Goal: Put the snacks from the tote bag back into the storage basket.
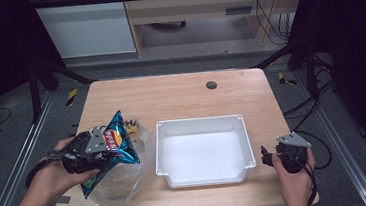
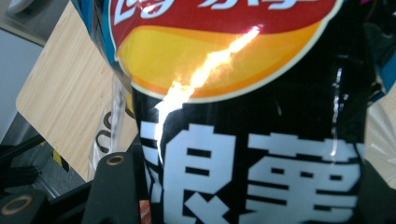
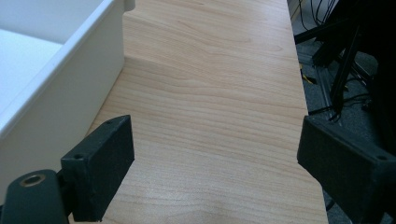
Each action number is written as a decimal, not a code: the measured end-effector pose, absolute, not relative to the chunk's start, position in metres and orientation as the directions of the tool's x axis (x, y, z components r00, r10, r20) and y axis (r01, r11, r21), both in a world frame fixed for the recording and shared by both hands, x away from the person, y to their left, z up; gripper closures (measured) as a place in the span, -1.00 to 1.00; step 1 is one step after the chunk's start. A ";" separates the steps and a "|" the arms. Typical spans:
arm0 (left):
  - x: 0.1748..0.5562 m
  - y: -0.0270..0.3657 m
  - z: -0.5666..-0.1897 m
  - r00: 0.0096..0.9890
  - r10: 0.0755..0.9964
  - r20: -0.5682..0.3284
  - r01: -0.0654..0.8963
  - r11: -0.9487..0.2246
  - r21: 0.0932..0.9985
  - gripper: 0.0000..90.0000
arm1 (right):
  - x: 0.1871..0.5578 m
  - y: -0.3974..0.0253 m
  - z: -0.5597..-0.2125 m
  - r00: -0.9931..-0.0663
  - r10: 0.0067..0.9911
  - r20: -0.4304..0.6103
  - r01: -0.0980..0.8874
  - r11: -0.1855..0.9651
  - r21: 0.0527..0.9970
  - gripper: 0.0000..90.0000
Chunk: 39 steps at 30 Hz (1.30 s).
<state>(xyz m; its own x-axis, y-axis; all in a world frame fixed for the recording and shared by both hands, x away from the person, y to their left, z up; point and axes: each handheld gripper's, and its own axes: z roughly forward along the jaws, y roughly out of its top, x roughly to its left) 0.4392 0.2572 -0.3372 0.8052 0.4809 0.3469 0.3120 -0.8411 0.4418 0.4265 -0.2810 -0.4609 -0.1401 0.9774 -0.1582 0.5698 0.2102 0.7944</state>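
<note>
Left claw lifts a chip bag at the counter's near-left.

The left claw [image 1: 106,152] is clamped on the chip bag [image 1: 117,144], held tilted above a clear plastic bag [image 1: 122,181], left of the white tray [image 1: 247,142]. The right claw [image 1: 265,156] rests wide open, holding nothing, near-right on the counter [image 1: 180,95].

Chip bag [image 1: 118,141] glossy blue and black, red-and-yellow logo, white lettering; tray [image 1: 247,142] plain white; table [image 1: 170,96] pale wood grain.

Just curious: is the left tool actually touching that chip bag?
Touching. The left gripper view shows the chip bag pressed between the left tool's jaws.
</note>
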 end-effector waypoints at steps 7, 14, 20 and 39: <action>0.442 0.251 -0.330 0.817 0.447 0.364 0.273 -0.857 0.438 -0.05 | 0.427 -0.281 -0.461 -0.140 0.978 -0.158 0.572 0.210 0.793 -0.75; 0.442 0.244 -0.324 0.819 0.440 0.368 0.266 -0.860 0.436 -0.05 | 0.427 -0.281 -0.461 -0.140 0.977 -0.159 0.572 0.210 0.793 -0.75; 0.444 0.239 -0.318 0.821 0.431 0.374 0.251 -0.861 0.441 -0.05 | 0.426 -0.282 -0.461 -0.140 0.977 -0.159 0.571 0.211 0.794 -0.75; 0.448 0.210 -0.304 0.836 0.386 0.391 0.201 -0.877 0.436 -0.05 | 0.426 -0.283 -0.461 -0.136 0.979 -0.155 0.572 0.205 0.795 -0.75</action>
